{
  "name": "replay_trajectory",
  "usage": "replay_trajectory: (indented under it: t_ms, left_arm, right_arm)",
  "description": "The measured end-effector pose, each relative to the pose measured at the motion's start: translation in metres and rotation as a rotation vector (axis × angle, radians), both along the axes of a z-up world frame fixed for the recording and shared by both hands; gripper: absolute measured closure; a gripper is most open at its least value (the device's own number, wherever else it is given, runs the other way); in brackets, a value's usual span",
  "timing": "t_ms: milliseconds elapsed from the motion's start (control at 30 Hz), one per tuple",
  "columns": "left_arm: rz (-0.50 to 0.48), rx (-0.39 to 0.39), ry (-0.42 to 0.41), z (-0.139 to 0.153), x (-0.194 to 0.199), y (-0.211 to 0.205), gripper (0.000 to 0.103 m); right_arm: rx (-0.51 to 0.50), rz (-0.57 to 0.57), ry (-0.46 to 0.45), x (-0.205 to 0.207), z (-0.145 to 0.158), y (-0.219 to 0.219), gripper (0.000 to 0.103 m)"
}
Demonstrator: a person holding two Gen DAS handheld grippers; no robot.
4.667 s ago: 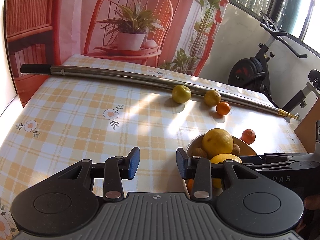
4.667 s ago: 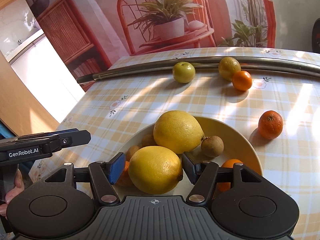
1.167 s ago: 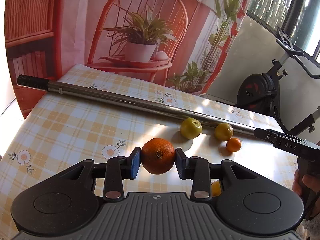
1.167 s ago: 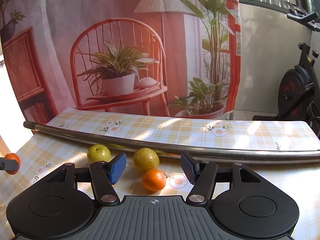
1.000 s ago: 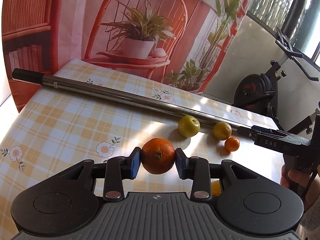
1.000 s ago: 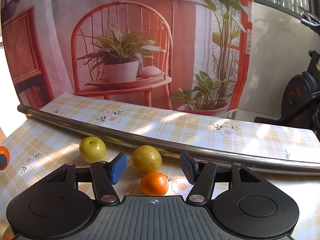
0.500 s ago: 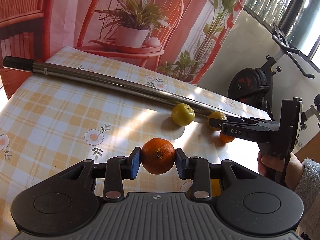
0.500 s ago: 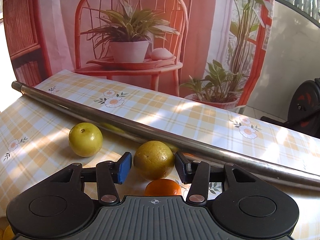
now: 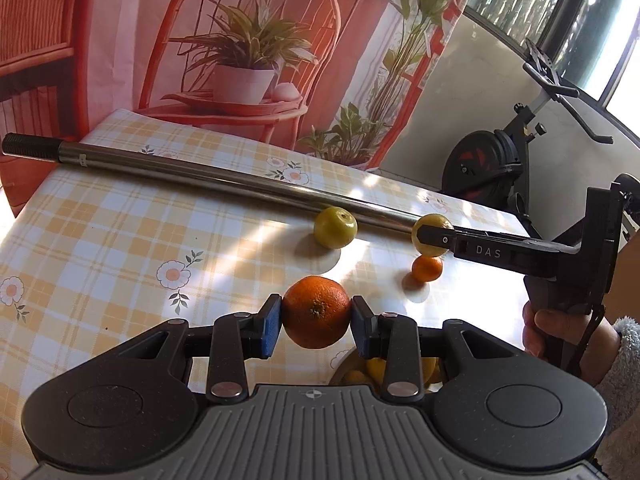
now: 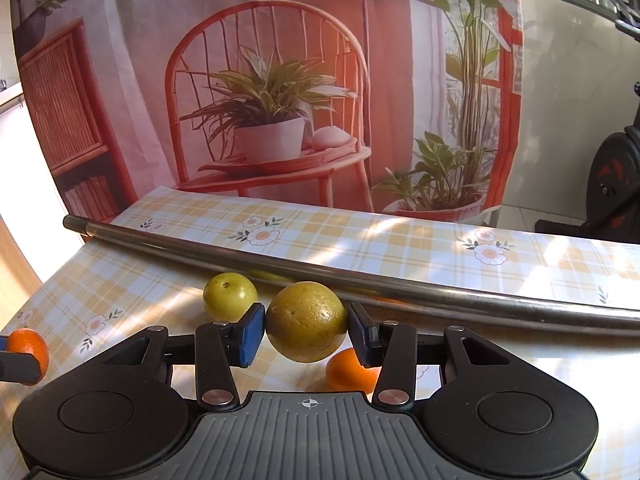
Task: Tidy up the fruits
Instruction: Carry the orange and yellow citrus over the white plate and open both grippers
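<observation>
Orange and round, a big orange fruit (image 9: 317,312) sits clamped between the blue pads (image 9: 269,325) of my left gripper (image 9: 316,326), lifted above the yellow checked tablecloth with small flowers (image 9: 100,240). Below this gripper I see only the edge of a pale bowl (image 9: 340,364) with yellow fruits inside; most of it is hidden.

My right gripper (image 10: 306,336) has its two fingers pressed on a dull yellow-green round fruit with rough skin (image 10: 306,322), which is just in front of the long shiny metal pole (image 10: 440,292) that lies across the table. In the left view the tip of this gripper covers a part of that fruit. A smooth yellow-green apple-like fruit (image 10: 230,296) rests near it on the left side, touching the pole or almost. A small orange mandarin (image 10: 350,370) lies on the cloth just in front of the held fruit, partly hidden behind my right finger. My hand (image 9: 560,336) in a fluffy grey sleeve (image 9: 618,384) holds the right handle.
</observation>
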State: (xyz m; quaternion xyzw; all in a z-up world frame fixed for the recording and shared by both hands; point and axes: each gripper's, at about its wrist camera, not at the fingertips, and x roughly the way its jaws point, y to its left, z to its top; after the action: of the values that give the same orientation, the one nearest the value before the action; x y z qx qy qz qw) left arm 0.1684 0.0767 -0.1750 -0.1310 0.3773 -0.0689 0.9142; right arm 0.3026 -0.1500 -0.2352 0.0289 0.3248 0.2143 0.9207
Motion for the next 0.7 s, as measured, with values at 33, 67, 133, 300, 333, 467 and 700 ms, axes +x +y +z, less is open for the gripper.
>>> replay_trajectory:
  t_ms: [33, 67, 133, 300, 333, 467, 700]
  left_arm:
    - [-0.008, 0.002, -0.003, 0.002, -0.004, -0.003, 0.065]
    - [-0.022, 0.002, -0.006, 0.004, -0.007, -0.006, 0.065]
    - [-0.053, 0.001, 0.001, 0.004, -0.015, -0.013, 0.065]
    - [-0.115, 0.006, 0.035, -0.002, -0.034, -0.029, 0.065]
    - [-0.120, 0.004, 0.045, -0.004, -0.037, -0.031, 0.065]
    - [-0.156, 0.009, 0.084, -0.014, -0.048, -0.041, 0.065]
    - [-0.236, 0.096, 0.096, -0.025, -0.062, -0.063, 0.065]
  right_arm:
    - [0.009, 0.006, -0.007, -0.009, 0.005, -0.001, 0.062]
    - [0.020, 0.014, -0.011, -0.017, 0.008, -0.003, 0.062]
    - [0.037, 0.028, -0.009, -0.034, 0.012, -0.006, 0.062]
    - [0.039, 0.052, -0.005, -0.080, 0.016, -0.012, 0.062]
    - [0.042, 0.053, -0.001, -0.089, 0.015, -0.014, 0.062]
    - [0.040, 0.065, 0.010, -0.120, 0.011, -0.019, 0.062]
    - [0.064, 0.039, 0.038, -0.145, -0.001, -0.026, 0.062]
